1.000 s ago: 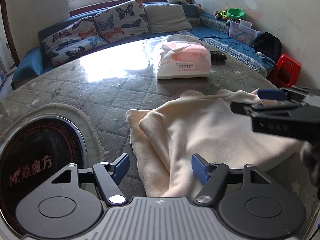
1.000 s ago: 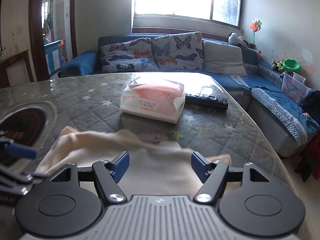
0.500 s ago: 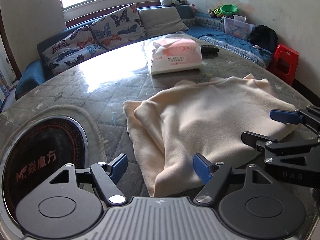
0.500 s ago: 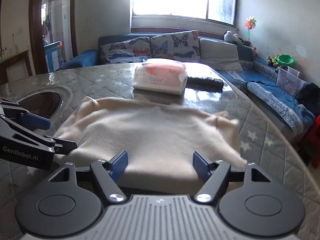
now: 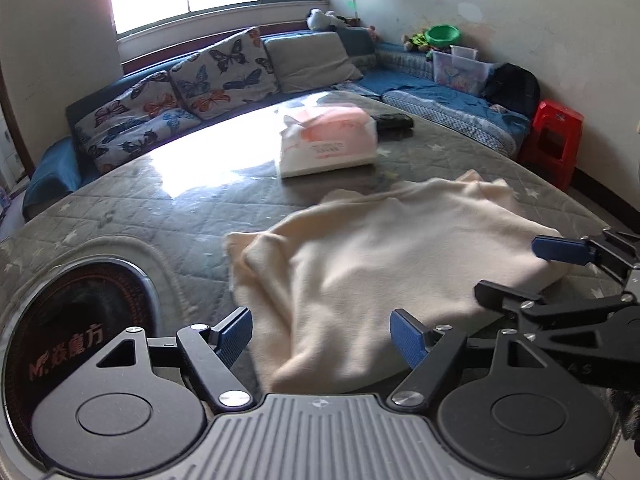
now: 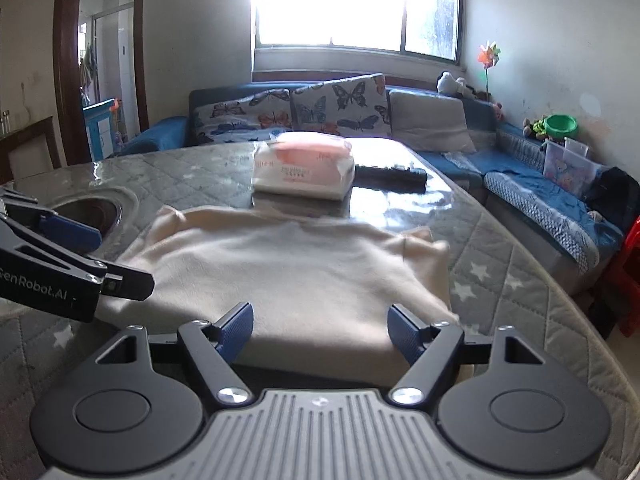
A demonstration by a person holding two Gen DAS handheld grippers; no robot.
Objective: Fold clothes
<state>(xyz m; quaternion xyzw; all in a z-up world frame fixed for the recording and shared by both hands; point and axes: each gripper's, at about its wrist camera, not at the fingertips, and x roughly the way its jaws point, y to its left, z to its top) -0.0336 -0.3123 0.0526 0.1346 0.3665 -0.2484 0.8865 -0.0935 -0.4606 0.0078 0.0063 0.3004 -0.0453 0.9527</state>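
Cooktop — cut off, partly hidden

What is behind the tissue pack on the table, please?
Behind the tissue pack lies a black remote control, flat on the table. Its left end is hidden by the pack, so whether anything else lies there cannot be seen.

A bright window floods the room with daylight above a blue corner sofa carrying butterfly-print cushions and a plain grey cushion. The walls are pale and scuffed. A dark wooden doorframe stands at left, and a red plastic stool sits on the floor beside the sofa.
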